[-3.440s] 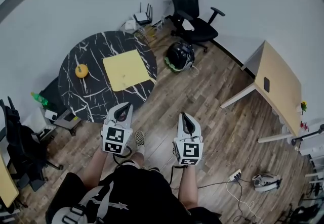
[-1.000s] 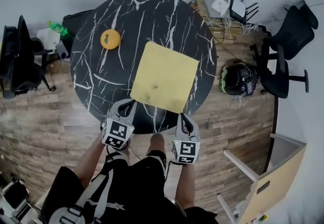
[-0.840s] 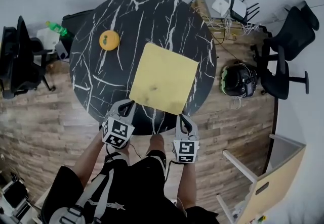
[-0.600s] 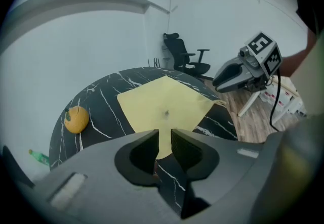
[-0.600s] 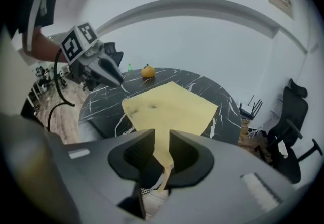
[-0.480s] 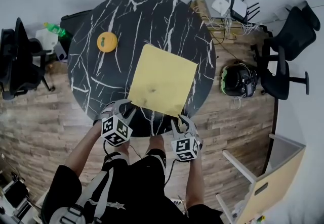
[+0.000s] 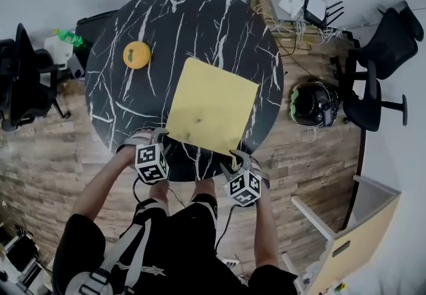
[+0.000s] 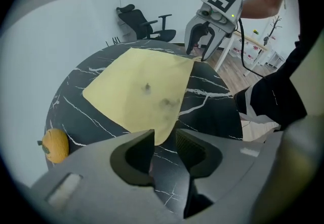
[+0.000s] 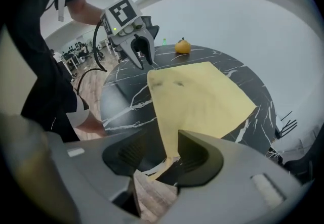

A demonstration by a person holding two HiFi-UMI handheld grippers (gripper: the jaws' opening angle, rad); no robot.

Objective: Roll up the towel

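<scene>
**Desk:** Where's the towel right now?

**Me:** I see it flat and unrolled. The yellow towel [image 7: 212, 106] lies spread on the round black table [image 7: 180, 20], toward the edge nearest the person. An orange [image 7: 136, 54] sits on the same table, off to the left and well apart from the cloth.

**Desk:** And your left gripper?

**Me:** My left gripper [image 8: 164, 139] points steeply down at the towel's near left corner. Its jaws stand apart — they have just been opening. The tip of that corner sits right at the mouth of the gap, and the pads press on nothing.

**Desk:** The right one?

**Me:** Much the same on the other side. My right gripper [image 9: 169, 154] is at the near right corner, which hangs a little past the table's edge, with the wooden floor [image 7: 60, 147] showing below it. Those jaws are wide apart and have also just been opening. The cloth runs down between them, but I can see a gap on either side — it isn't clamped.

**Desk:** Do the two grippers see each other?

**Me:** Yes. Each camera shows the other gripper across the near edge of the towel, both tilted down toward the table.
</scene>
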